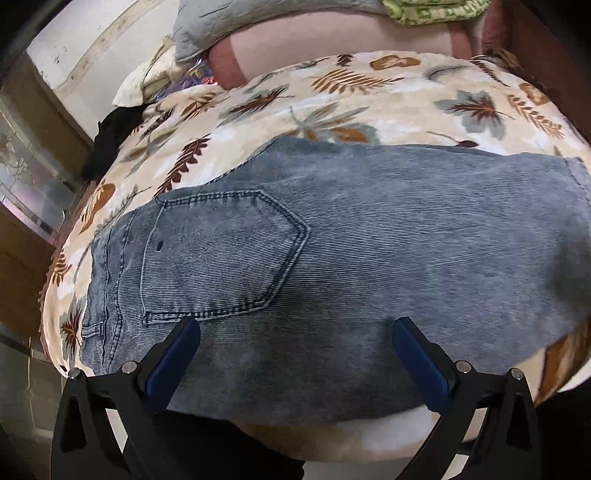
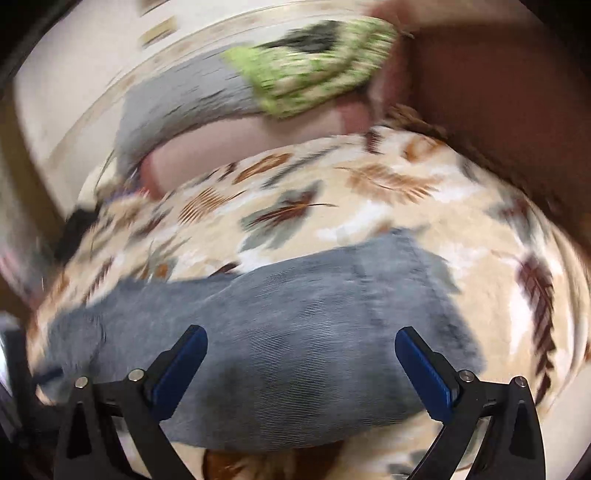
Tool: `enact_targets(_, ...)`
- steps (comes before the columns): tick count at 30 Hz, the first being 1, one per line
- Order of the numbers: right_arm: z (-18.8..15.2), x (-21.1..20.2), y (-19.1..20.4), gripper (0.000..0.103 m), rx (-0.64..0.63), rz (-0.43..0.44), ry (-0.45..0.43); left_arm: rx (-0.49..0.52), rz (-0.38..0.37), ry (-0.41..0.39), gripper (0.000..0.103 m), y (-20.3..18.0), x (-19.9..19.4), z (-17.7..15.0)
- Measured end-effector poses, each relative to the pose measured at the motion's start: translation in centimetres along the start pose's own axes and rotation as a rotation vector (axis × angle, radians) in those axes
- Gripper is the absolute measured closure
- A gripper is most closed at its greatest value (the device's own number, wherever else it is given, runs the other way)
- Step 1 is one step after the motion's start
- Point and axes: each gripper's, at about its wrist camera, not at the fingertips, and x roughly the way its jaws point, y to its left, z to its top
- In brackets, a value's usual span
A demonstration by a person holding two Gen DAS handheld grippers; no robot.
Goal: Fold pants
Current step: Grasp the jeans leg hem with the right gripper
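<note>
Folded blue denim pants lie flat on a leaf-patterned blanket, back pocket up and waistband to the left. My left gripper hovers open over the near edge of the denim, nothing between its blue pads. In the blurred right wrist view the same pants stretch across the blanket, their hem end to the right. My right gripper is open above the denim, holding nothing.
A grey quilted pillow and a green patterned cloth lie at the bed's far end on a pink sheet. A dark garment sits at the left bed edge. A brown wooden board rises on the right.
</note>
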Motion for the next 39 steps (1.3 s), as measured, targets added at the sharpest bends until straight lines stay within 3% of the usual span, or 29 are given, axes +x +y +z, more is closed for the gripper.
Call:
enact_targets(6, -0.3, -1.6, -8.8, 0.0, 0.343, 0.083, -0.005, 0.058, 0.004, -0.006, 0.0, -1.1, 1.5, 0.4)
enact_targets(11, -1.7, -1.2, -12.8, 0.0, 0.539, 0.164, 0.056, 0.052, -0.021, 0.003, 0.0, -0.6, 0.1, 0.8)
enact_targets(15, -2.4, 0.5, -12.6, 0.001, 0.563, 0.237, 0.136, 0.073, -0.059, -0.028, 0.0, -1.2, -1.6, 0.8)
enact_targets(18, -2.6, 0.7, -12.7, 0.003, 0.572, 0.247, 0.136, 0.087, -0.077, -0.04, 0.0, -1.8, -2.6, 0.6)
enact_targets(21, -2.8, 1.4, -12.7, 0.012, 0.597, 0.291, 0.146, 0.09, -0.09, -0.036, 0.0, -2.1, -3.0, 0.4)
enact_targets(28, -2.7, 1.7, -12.6, 0.018, 0.595, 0.248, 0.154, 0.067, -0.092, -0.013, 0.0, -1.7, -1.9, 0.8)
enact_targets(34, -2.3, 2.3, -11.9, 0.025, 0.569, 0.226, 0.141, 0.069, -0.047, 0.035, 0.0, -1.8, 1.0, 1.2)
enact_targets(36, -2.2, 2.3, -12.0, 0.034, 0.568, 0.235, 0.124, 0.071, -0.044, 0.03, 0.0, -1.9, 1.2, 1.0)
enact_targets(38, -2.3, 2.7, -12.1, 0.056, 0.57, 0.246, 0.132, 0.06, -0.051, 0.021, 0.0, -1.8, 0.8, 0.9)
enact_targets(39, -2.3, 3.1, -12.0, 0.056, 0.573, 0.258, 0.137, 0.057, -0.061, 0.018, 0.0, -1.7, 0.6, 0.9)
